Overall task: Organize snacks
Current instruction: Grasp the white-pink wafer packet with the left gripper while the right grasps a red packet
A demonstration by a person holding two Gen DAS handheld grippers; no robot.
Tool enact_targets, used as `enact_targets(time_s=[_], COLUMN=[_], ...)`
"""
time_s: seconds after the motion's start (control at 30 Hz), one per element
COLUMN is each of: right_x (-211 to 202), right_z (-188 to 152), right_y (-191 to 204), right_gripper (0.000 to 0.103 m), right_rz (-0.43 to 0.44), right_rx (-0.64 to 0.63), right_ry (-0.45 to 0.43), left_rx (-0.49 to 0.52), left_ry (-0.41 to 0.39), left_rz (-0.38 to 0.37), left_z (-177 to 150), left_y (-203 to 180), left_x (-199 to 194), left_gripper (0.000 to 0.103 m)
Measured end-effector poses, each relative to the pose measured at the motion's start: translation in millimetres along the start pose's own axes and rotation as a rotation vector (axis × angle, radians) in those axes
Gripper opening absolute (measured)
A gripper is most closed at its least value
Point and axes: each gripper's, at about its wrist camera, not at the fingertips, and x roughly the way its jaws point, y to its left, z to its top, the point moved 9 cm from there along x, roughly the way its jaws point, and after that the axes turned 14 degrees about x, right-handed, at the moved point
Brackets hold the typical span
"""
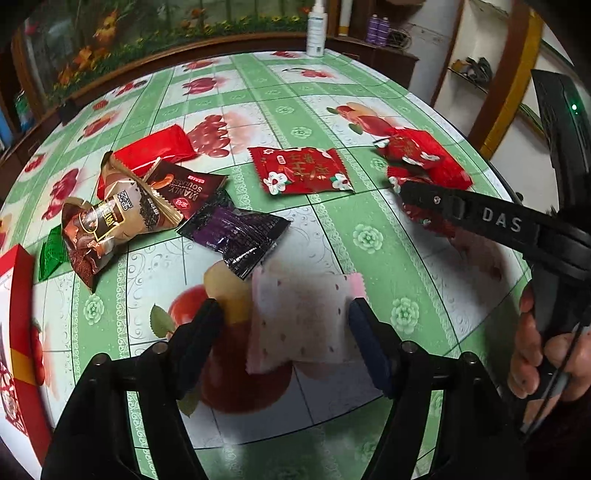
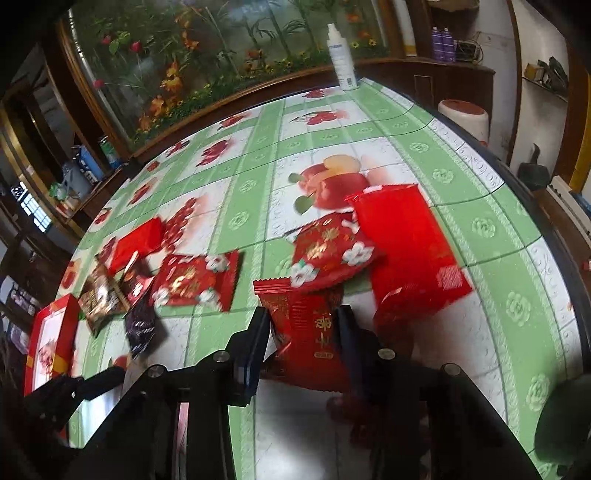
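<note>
Our left gripper (image 1: 284, 325) has its jaws apart around a pink packet (image 1: 301, 325), which sits between the fingers; we cannot tell whether the pads touch it, and the grip does not look closed. Our right gripper (image 2: 303, 332) is clamped on a red packet (image 2: 314, 343), the fingers pressing its two sides. Taking the red box (image 1: 16, 332) at the table's left edge as our landmark: the pink packet lies well to the right of it, toward us; a heap of brown packets (image 1: 110, 218) and a purple packet (image 1: 236, 236) lie near the box, just right of it; a flowered packet (image 1: 301, 170) lies further right, and the red pile (image 2: 388, 251) lies farthest from the box, at the table's right side, where our right gripper works. A spray bottle (image 1: 316, 29) stands at the far edge. We judge the step to be sorting by kind, with reds gathering on the pile. Next, we think, the right must set its packet on that pile and let go, while the left must close squarely on the pink packet without crushing it; blur in the right view makes finer detail uncertain.
</note>
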Motion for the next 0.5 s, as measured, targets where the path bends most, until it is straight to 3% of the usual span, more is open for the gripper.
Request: enact_targets(time_s=[0.07,0.17,0.27,0.5], right_x=[-5.5,-11.8,-16.3,-22.7], right_z=[-7.8,-15.0,-22.0,-58.5], right_y=[-0.4,-1.9,-2.4,32.6], right_gripper=[0.040,0.040,0.040,0.040], right_rz=[0.044,0.093,0.127,0.171], right_rx=[0.018,0.047,0.073,-0.043], right_ry=[0.016,0.037,0.059,0.115], left_rx=[0.015,0.017,0.000,-0.138], left_ry=[-0.017,-0.028,-0.029,-0.033], left_rz=[-0.002,-0.021,-0.029,-0.084], left_z=[-1.6,-5.3,-16.0,-49.2], left_y=[2.6,9.8,21.8,57.0], left_x=[-2.5,-6.7,-12.7,-31.1], left_gripper=[0.052,0.041,0.040,0.029])
